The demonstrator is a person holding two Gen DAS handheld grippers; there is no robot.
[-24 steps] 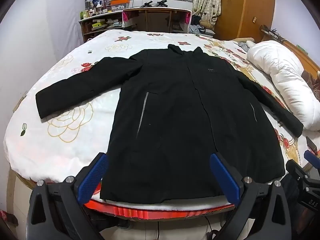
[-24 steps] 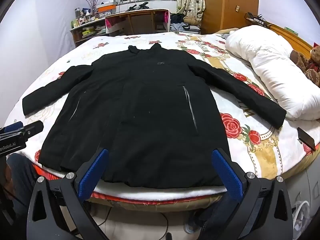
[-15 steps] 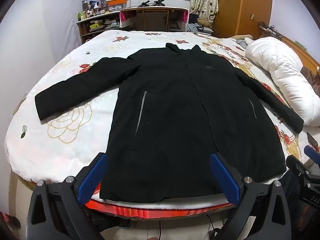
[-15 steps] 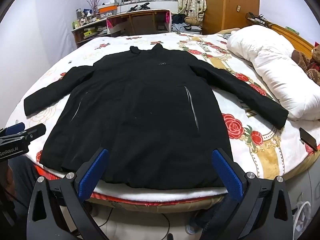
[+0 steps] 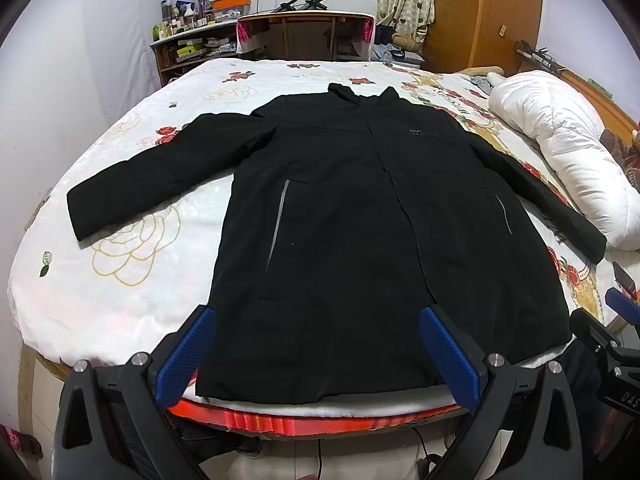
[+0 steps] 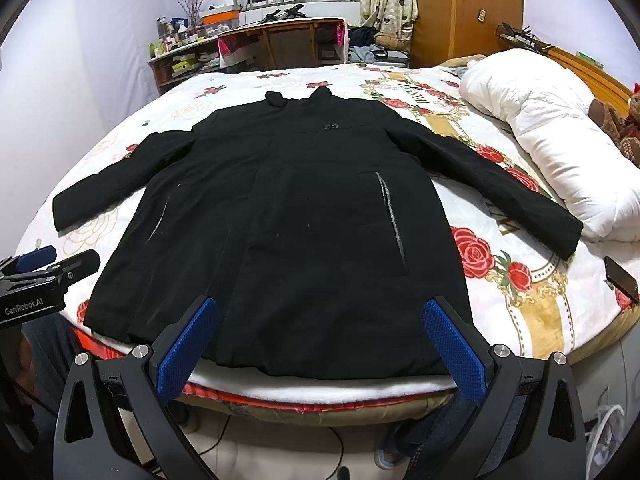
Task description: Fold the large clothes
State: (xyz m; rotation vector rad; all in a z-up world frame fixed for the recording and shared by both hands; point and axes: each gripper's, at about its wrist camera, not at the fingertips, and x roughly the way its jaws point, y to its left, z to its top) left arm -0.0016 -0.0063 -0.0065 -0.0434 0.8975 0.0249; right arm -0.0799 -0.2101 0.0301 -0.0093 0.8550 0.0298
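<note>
Left wrist view
- Left tongs (image 5: 316,350): spread wide, nothing between the blue pads (image 5: 186,356); held off the near edge of the bed and angled down toward it.
- Coat (image 5: 360,232): black, long, lying flat and face up on the bed, collar at the far end, hem at the near edge directly ahead of the tongs.
- Sleeves: both spread outward; one cuff ends on the bare cover at picture left, the other reaches just beside the white duvet (image 5: 560,148) at picture right.
- Bed (image 5: 120,280): white cover printed with roses.
- Right tongs (image 5: 612,344): partly visible at the right margin, level with the hem corner.

Right wrist view
- Right tongs (image 6: 320,346): spread wide, empty; hem of the coat (image 6: 300,220) sits just beyond the pads, not touched.
- Left tongs (image 6: 48,268): seen at the left margin, near the opposite hem corner, apart from the cloth.
- Phone (image 6: 620,278): dark flat item, probably a phone, on the cover at the right edge.
- Soft toy (image 6: 616,124): brown, beside the duvet, only partly in frame.
- Worktop (image 6: 280,44): wooden desk beyond the far end of the bed.
</note>
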